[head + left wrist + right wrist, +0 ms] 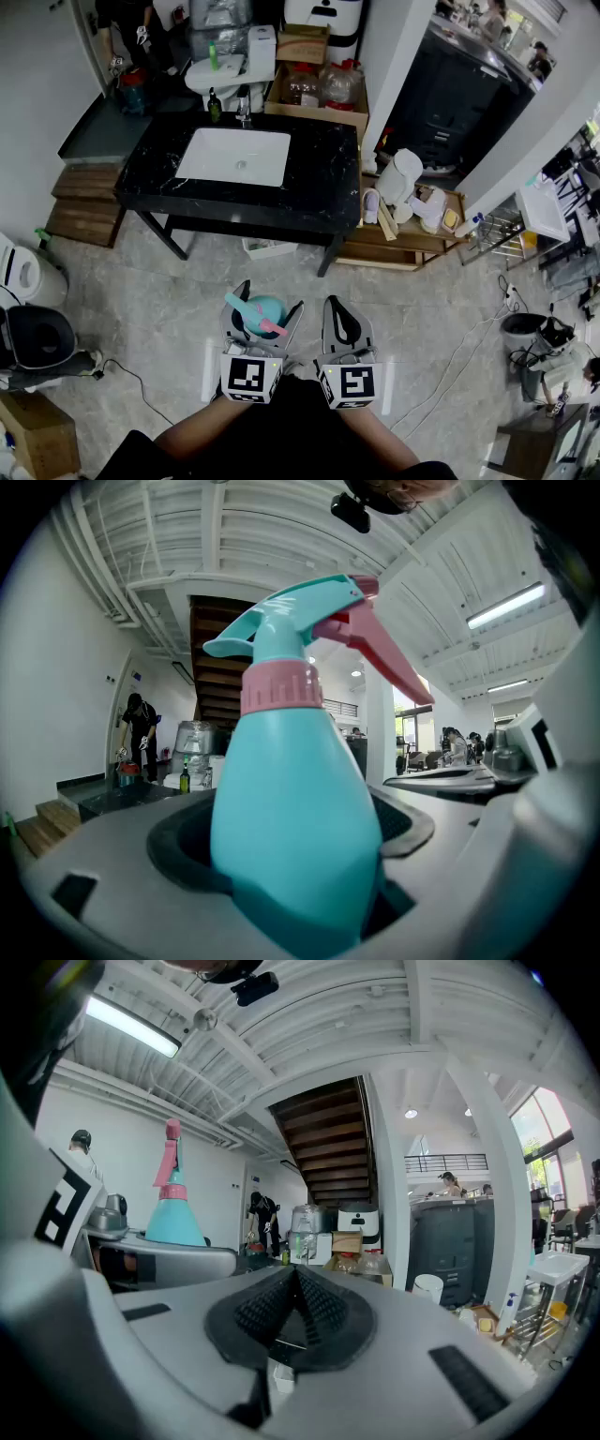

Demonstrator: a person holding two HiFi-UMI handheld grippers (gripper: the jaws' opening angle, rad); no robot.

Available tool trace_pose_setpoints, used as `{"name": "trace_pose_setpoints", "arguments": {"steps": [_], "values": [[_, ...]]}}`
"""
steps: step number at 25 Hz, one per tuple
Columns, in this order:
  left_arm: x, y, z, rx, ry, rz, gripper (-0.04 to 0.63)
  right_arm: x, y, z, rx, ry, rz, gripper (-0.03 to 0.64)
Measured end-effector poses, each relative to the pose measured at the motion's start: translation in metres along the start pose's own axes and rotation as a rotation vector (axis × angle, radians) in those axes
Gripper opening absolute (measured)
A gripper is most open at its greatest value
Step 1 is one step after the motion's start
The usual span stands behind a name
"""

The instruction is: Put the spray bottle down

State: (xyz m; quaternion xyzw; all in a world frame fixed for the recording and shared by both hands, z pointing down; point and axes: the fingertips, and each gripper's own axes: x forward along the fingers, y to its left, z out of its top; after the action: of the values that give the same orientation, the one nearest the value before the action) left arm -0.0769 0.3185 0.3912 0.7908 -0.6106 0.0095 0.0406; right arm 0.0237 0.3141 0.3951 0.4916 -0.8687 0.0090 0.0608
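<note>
A teal spray bottle with a pink collar and trigger stands upright between the jaws of my left gripper, which is shut on its body. In the left gripper view the spray bottle fills the middle, its nozzle pointing left and its trigger to the right. I hold it in the air above the tiled floor, some way in front of the black counter. My right gripper is beside it on the right, jaws shut with nothing between them. From the right gripper view the spray bottle shows at the left.
The black counter holds a white sink, with small bottles at its back edge. A low wooden shelf with a kettle stands to its right. A dark bin and a cardboard box are at the left. A cable crosses the floor.
</note>
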Motion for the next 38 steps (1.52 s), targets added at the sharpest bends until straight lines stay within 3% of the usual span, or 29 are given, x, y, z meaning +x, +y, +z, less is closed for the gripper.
{"name": "trace_pose_setpoints", "arguments": {"steps": [4,7,22,32,38], "values": [[0.004,-0.013,0.001,0.022,0.000,-0.030,0.433,0.000,0.000,0.004,-0.022,-0.010,0.016,0.015],[0.006,-0.020,0.002,0.029,-0.002,-0.036,0.433,-0.001,-0.005,0.002,0.018,-0.015,0.025,0.015],[0.019,-0.028,-0.009,0.047,0.027,0.042,0.433,-0.025,-0.049,-0.027,0.061,0.017,-0.003,0.015],[0.056,-0.023,-0.016,0.037,0.036,0.046,0.433,-0.022,-0.080,-0.039,0.053,0.046,-0.039,0.015],[0.093,-0.020,-0.017,0.026,0.044,0.009,0.433,0.002,-0.107,-0.041,0.053,0.065,-0.088,0.017]]}}
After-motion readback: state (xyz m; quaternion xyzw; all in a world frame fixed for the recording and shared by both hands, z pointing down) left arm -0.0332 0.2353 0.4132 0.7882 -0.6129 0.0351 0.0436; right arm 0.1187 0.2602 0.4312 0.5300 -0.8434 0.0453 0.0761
